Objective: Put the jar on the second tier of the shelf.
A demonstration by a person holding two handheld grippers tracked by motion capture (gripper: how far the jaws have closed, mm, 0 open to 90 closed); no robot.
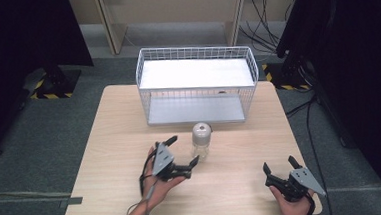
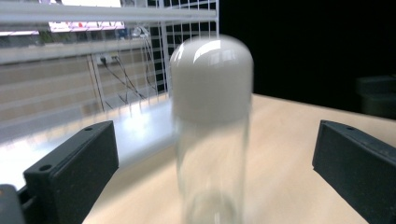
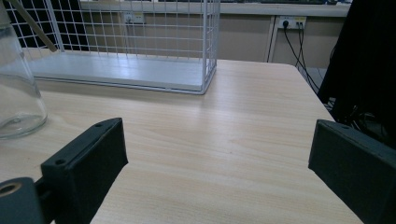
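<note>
The upright bottle (image 2: 212,135) stands mid-table between the left gripper's (image 1: 180,155) spread jaws, untouched, its long axis vertical.

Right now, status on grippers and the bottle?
Left gripper open, straddling the bottle, pads clear. Right gripper open, idle at the table edge. Bottle upright, capped, before the wire basket. Nothing blocking.

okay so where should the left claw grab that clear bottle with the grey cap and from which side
Take the bottle by its clear, straight-walled body just below the domed cap, coming in level from the near side. It stands upright on the table, and the left claw already faces it with jaws wide on either side. The rounded cap would probably slip, so the straight walls look the safer hold.
</note>
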